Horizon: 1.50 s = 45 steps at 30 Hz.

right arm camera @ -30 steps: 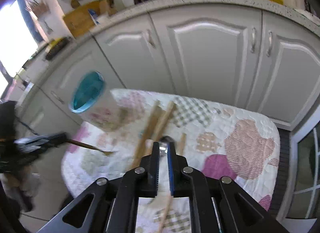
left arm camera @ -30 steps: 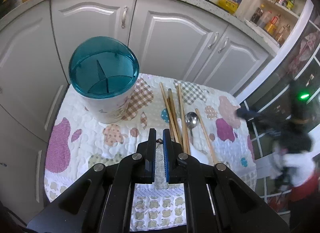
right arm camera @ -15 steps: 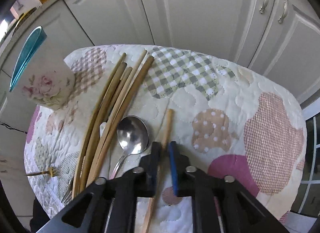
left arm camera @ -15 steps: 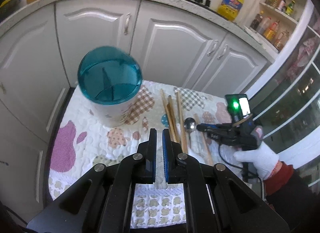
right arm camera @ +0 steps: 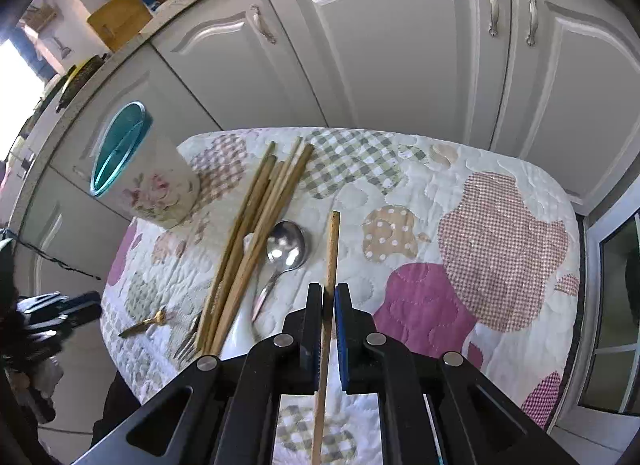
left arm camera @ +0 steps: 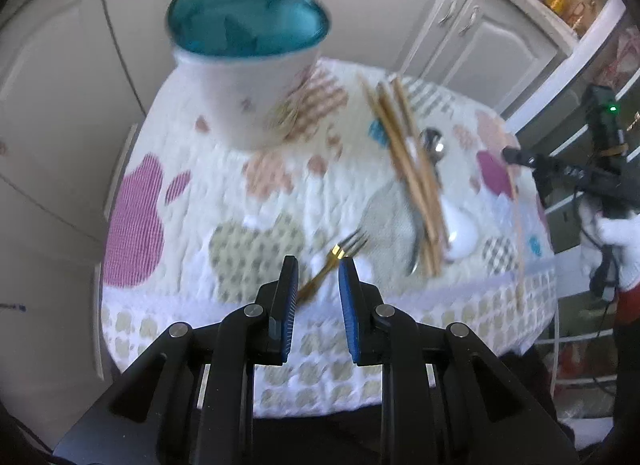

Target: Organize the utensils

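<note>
Small table under a quilted white cloth with pink, purple and checked patches, standing before white kitchen cabinets. Far left corner: one white floral utensil holder with a translucent teal divided lid, upright. Centre: a bundle of long wooden chopsticks lying lengthwise, fanned at the far end; just beside it on the right, a polished steel spoon with bowl up, handle running towards the near edge; a white ceramic spoon partly beneath the bundle; a steel fork at the bundle's near end, tines towards the table edge. Left of these, apart from them: one small gold-handled fork on the cloth. Left tongs: jaws have just been opening and now stand parted, released, the gold fork's handle lying between the blue pads, untouched by them. Right tongs: clenched on a single wooden chopstick, which runs from between the pads out over the cloth beside the steel spoon. A white-gloved hand carries the right tongs at the table's right edge.
</note>
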Motion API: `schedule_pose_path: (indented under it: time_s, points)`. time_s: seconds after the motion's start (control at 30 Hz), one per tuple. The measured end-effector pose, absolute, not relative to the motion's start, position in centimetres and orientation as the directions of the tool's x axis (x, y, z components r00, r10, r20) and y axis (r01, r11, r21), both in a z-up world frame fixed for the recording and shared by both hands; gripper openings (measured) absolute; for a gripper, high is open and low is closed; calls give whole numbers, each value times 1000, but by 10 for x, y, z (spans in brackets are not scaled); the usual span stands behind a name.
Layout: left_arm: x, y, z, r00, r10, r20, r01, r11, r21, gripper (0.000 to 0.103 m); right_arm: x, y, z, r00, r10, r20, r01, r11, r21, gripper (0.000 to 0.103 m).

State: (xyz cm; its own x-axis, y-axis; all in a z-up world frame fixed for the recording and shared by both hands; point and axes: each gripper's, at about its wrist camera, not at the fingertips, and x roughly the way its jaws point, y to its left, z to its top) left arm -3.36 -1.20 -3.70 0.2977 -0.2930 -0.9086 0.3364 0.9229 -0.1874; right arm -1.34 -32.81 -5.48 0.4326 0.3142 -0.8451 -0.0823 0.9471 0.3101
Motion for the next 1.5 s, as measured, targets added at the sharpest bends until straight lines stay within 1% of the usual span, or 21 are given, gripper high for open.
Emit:
schedule_pose_path:
  time_s: [0.13,0.2,0.27,0.43,0.5,0.53,0.57,0.6,0.63,0.7,0.8,0.9,1.0,1.07,1.17,1.3,1.33,1.37,1.4,1.43,1.5]
  points:
    - [-46,22,-47,271,-285,-919,253,943,-218,20,-12,-319,-51,436,335,-835,-108,941,321,5]
    - [-53,33,-51,266,-271,-925,236,949,-210,20,-10,-317,-48,438,342,-831,-116,939,325,5]
    - [-59,38,-54,271,-254,-929,251,950,-187,23,-8,-317,-46,438,345,-830,-121,938,325,5]
    - [-63,43,-71,224,-240,-945,288,942,-171,23,-3,-315,-56,400,342,-850,-112,939,325,5]
    - [-64,42,-73,218,-237,-947,305,938,-165,25,-4,-316,-61,407,319,-856,-90,946,310,5]
    - [-65,40,-75,215,-243,-946,320,933,-167,28,-4,-317,-63,410,315,-856,-80,947,311,6]
    - [-65,38,-76,214,-245,-946,329,930,-167,31,-3,-319,-66,410,313,-857,-64,947,315,7]
    - [-66,36,-78,214,-242,-946,335,928,-162,32,-1,-320,-69,407,309,-860,-48,947,317,11]
    - [-65,33,-82,216,-230,-949,340,929,-148,32,1,-321,-72,402,305,-863,-41,948,316,18]
    - [-61,30,-87,218,-216,-952,336,932,-134,32,8,-317,-80,381,289,-878,-36,954,298,26]
    - [-59,30,-93,216,-215,-952,335,933,-135,32,13,-307,-88,351,274,-896,-63,961,269,26]
    - [-56,29,-96,221,-208,-953,350,929,-121,32,15,-299,-93,329,283,-901,-80,959,272,26]
    - [-51,27,-98,217,-210,-953,376,919,-117,29,18,-300,-98,320,278,-906,-58,960,274,26]
    - [-51,24,-99,224,-192,-955,400,912,-90,18,18,-302,-100,318,276,-907,-54,960,273,26]
    - [-50,26,-100,227,-197,-954,395,914,-95,15,20,-300,-102,316,266,-911,-52,963,263,26]
    - [-50,29,-85,250,-245,-937,374,917,-140,12,24,-295,-107,322,250,-913,-59,968,245,26]
    - [-50,29,-80,262,-256,-931,375,916,-147,11,25,-294,-107,322,243,-915,-62,970,236,24]
    - [-50,29,-75,272,-265,-925,372,916,-153,10,27,-290,-108,335,225,-915,-70,974,214,21]
    - [-49,29,-69,282,-273,-920,367,916,-159,10,28,-288,-108,338,212,-917,-80,977,196,14]
    - [-47,29,-61,298,-285,-911,363,917,-168,9,30,-286,-108,341,196,-919,-85,980,177,8]
    - [-44,28,-46,326,-303,-896,363,915,-178,9,33,-287,-107,338,208,-918,-87,978,190,6]
